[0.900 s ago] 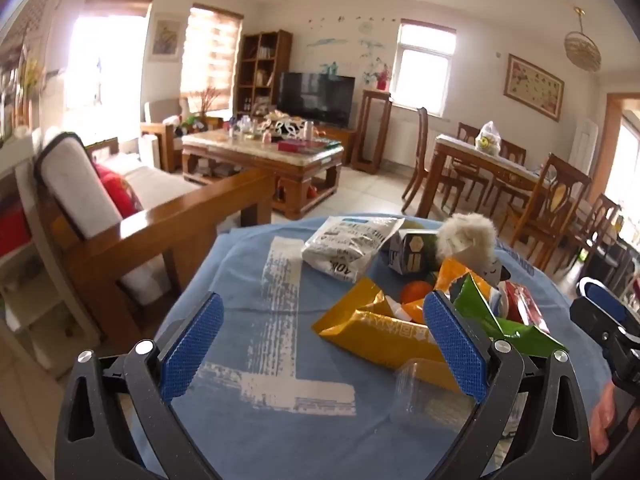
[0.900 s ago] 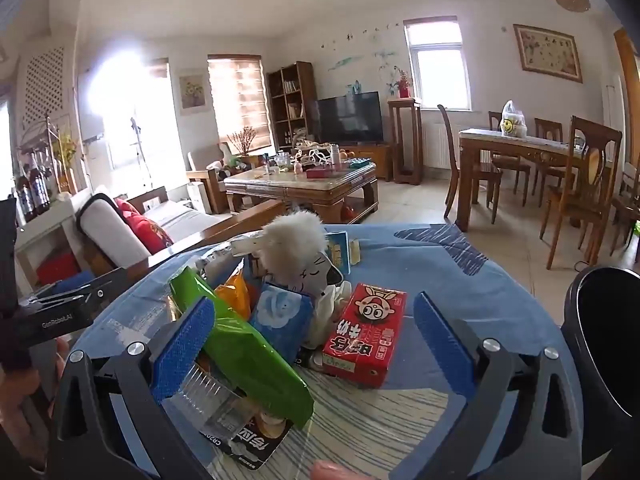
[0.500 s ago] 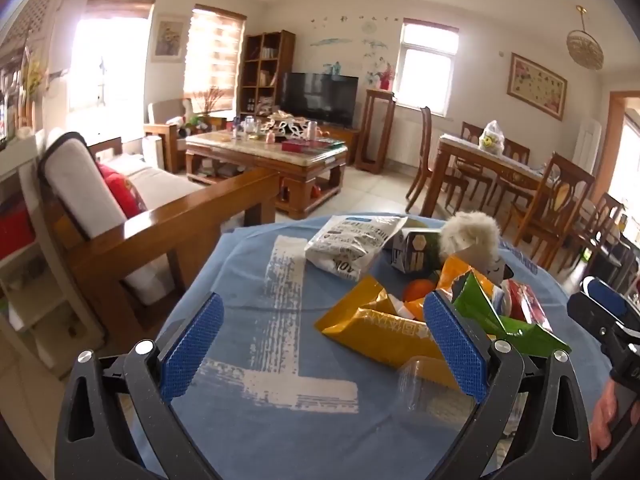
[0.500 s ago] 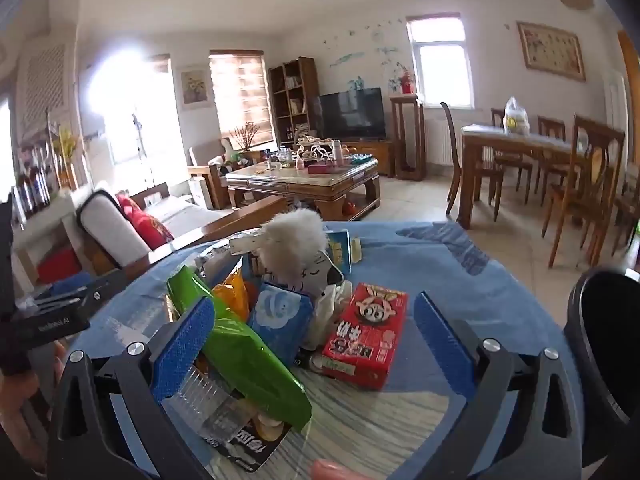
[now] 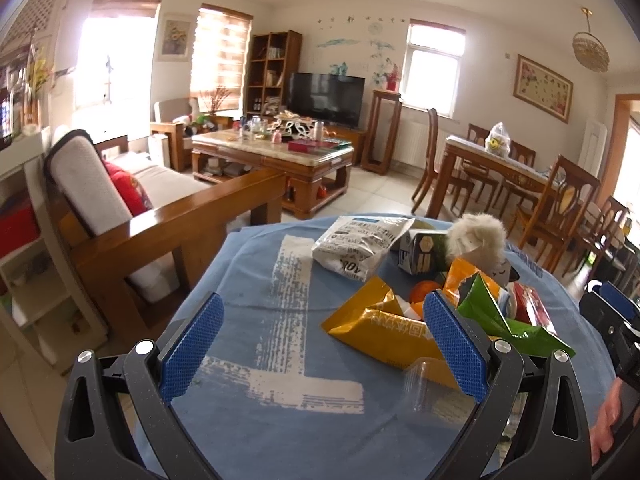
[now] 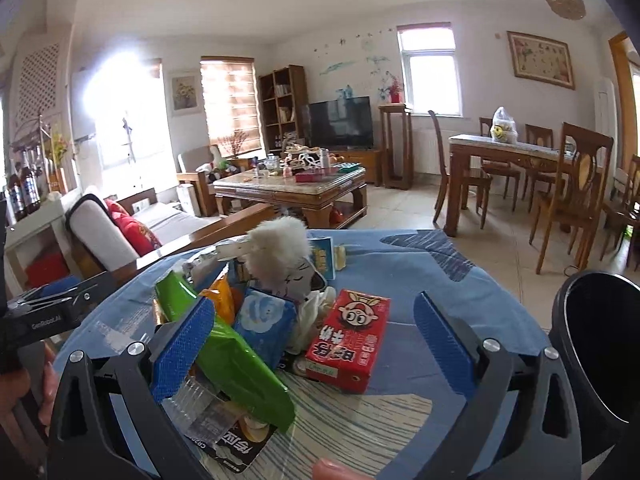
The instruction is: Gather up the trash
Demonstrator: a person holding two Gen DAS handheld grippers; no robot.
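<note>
A pile of trash lies on a round table with a blue cloth (image 5: 256, 360). In the left wrist view I see a yellow wrapper (image 5: 380, 332), a white snack bag (image 5: 356, 244), a green wrapper (image 5: 500, 316), a small carton (image 5: 420, 254) and a clear plastic cup (image 5: 420, 384). My left gripper (image 5: 320, 344) hovers open above the cloth, nothing between its pads. In the right wrist view my right gripper (image 6: 312, 340) stands open over a red box (image 6: 352, 340), a blue tissue pack (image 6: 266, 324) and the green wrapper (image 6: 236, 364). A fluffy white toy (image 6: 280, 256) sits behind them.
A black bin (image 6: 596, 352) stands at the table's right edge. A wooden sofa (image 5: 132, 232) lies to the left, a coffee table (image 5: 276, 160) beyond, and a dining table with chairs (image 5: 512, 176) at the right. A person's hand (image 5: 608, 420) holds the other gripper.
Both grippers stay open and almost still; the views have shifted only slightly, and the trash has not moved.
</note>
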